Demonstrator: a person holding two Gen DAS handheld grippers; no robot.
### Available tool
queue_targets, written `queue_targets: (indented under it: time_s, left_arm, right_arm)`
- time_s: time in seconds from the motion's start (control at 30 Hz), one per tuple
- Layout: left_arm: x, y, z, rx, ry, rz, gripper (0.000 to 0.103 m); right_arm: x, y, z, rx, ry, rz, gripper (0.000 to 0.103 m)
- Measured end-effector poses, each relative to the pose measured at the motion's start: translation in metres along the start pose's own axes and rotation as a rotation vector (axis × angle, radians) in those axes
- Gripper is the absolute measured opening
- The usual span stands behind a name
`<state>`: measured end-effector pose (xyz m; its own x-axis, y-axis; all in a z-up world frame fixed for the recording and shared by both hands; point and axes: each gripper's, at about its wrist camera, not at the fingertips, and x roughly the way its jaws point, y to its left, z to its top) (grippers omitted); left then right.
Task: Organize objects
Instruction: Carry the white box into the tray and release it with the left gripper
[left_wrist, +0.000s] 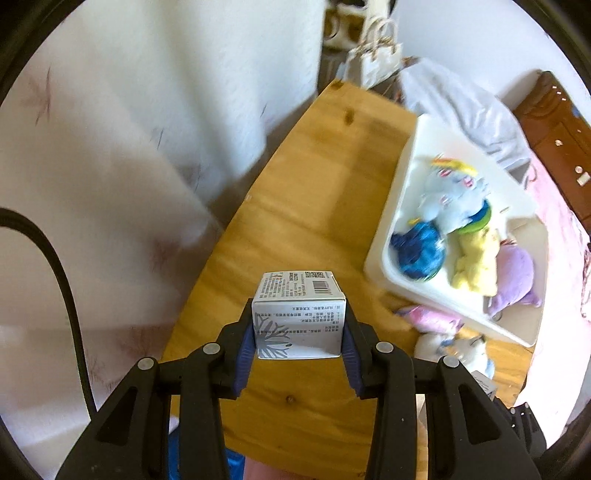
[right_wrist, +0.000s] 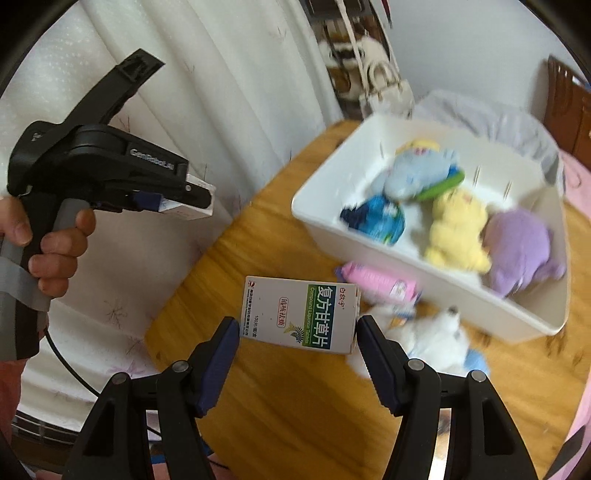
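My left gripper is shut on a small white carton with printed text and a snowflake pattern, held above the wooden table. From the right wrist view that gripper shows at upper left in a person's hand, the carton's end poking out. My right gripper is shut on a white medicine box with a green-and-blue label, its pads pressing the box's two short sides. A white bin holds several plush toys.
In the bin lie blue, yellow and purple plush toys. A pink packet and a white plush lie on the table before it. White curtain hangs left; a pink bed is at right.
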<state>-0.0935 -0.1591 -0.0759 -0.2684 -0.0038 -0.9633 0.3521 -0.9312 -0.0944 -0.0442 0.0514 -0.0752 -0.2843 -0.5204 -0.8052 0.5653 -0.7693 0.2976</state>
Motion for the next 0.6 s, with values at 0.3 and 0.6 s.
queue_targets:
  time_s: [0.3, 0.6]
  left_arm:
    - [-0.019, -0.037, 0.007, 0.090, -0.137, -0.099, 0.044]
    - [-0.020, -0.065, 0.008, 0.117, -0.241, -0.169, 0.044]
  right_arm:
    - [-0.030, -0.015, 0.014, -0.024, -0.195, -0.140, 0.067]
    - [-0.047, -0.045, 0.017, 0.016, -0.314, -0.187, 0.067]
